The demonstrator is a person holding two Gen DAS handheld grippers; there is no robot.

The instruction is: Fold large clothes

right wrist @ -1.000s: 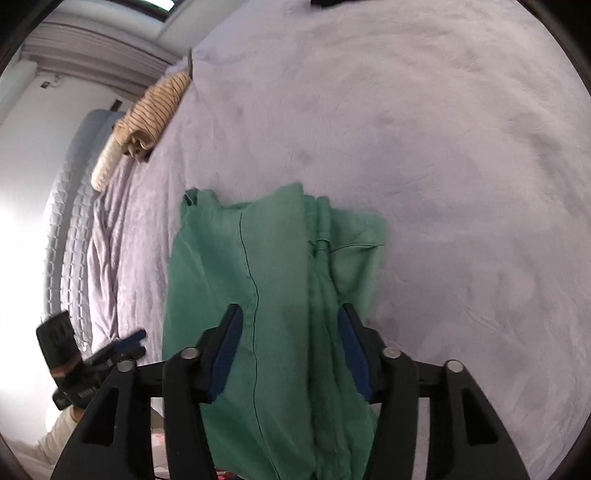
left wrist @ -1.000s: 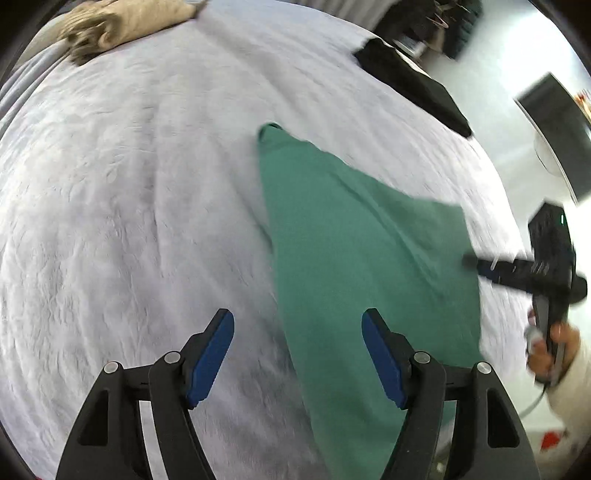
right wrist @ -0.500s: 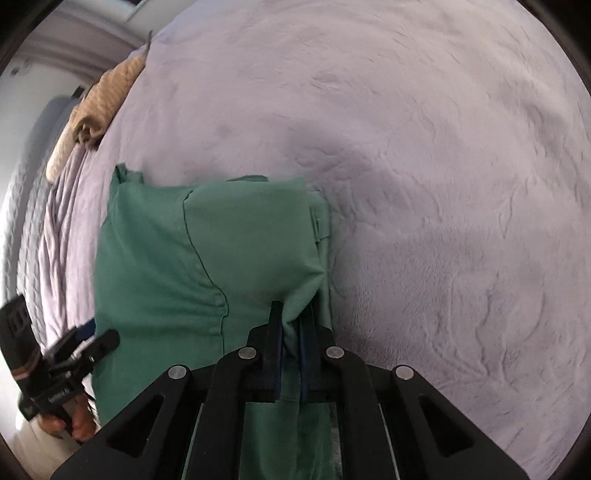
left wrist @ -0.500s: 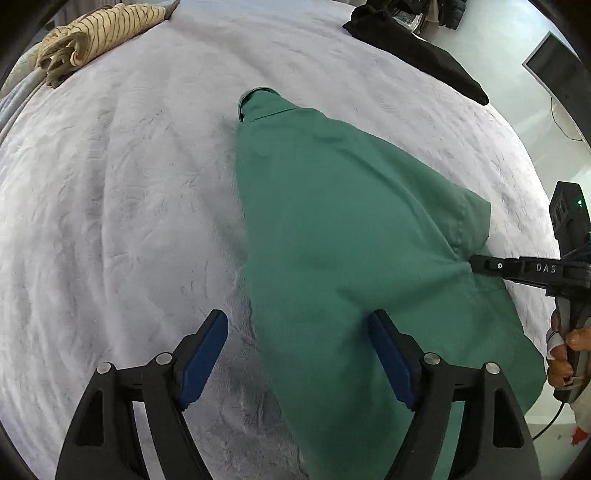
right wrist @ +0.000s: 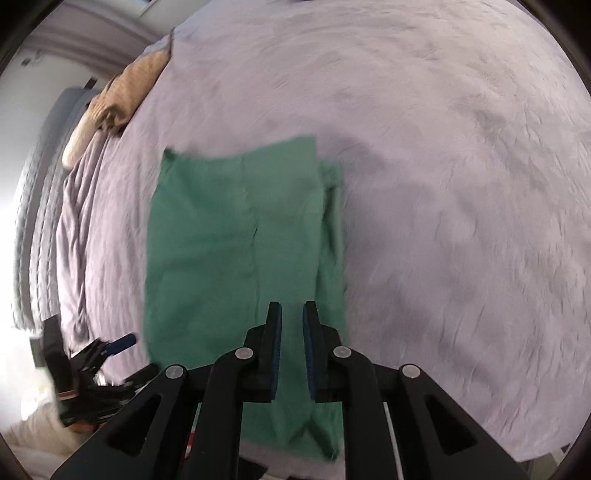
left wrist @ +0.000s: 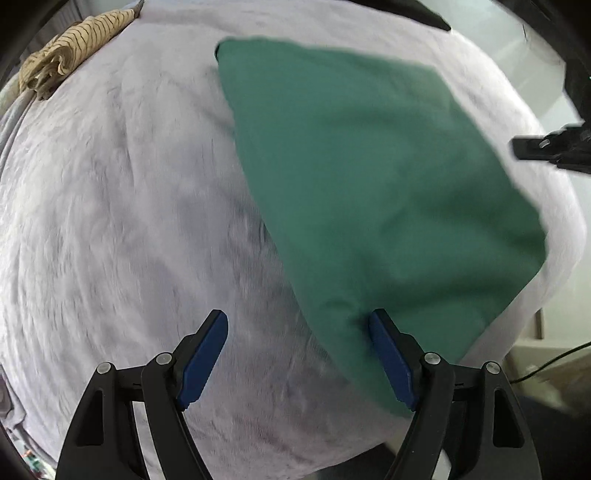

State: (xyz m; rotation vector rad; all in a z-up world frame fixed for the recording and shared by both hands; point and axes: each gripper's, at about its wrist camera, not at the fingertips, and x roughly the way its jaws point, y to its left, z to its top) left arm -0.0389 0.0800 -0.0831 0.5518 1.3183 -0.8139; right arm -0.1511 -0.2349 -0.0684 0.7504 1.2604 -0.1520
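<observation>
A green garment (left wrist: 369, 177) lies folded into a long panel on the pale lilac bedspread (left wrist: 129, 221). In the left wrist view my left gripper (left wrist: 299, 354) is open, its right finger touching the garment's near edge, nothing between the pads. In the right wrist view the garment (right wrist: 240, 236) lies flat ahead and under my right gripper (right wrist: 292, 332), whose jaws stand a narrow gap apart with no cloth between them. The right gripper also shows at the far right of the left wrist view (left wrist: 546, 147).
A striped beige garment (left wrist: 70, 59) lies bunched at the bed's far left corner; it also shows in the right wrist view (right wrist: 125, 96). A black garment (left wrist: 413, 11) lies at the far edge. The bed's edge and floor are on the right (left wrist: 546, 332).
My right gripper was shut on the garment's edge half a second ago; now it has let go and drawn back. The garment has settled flat. My left gripper moved closer to its near edge.
</observation>
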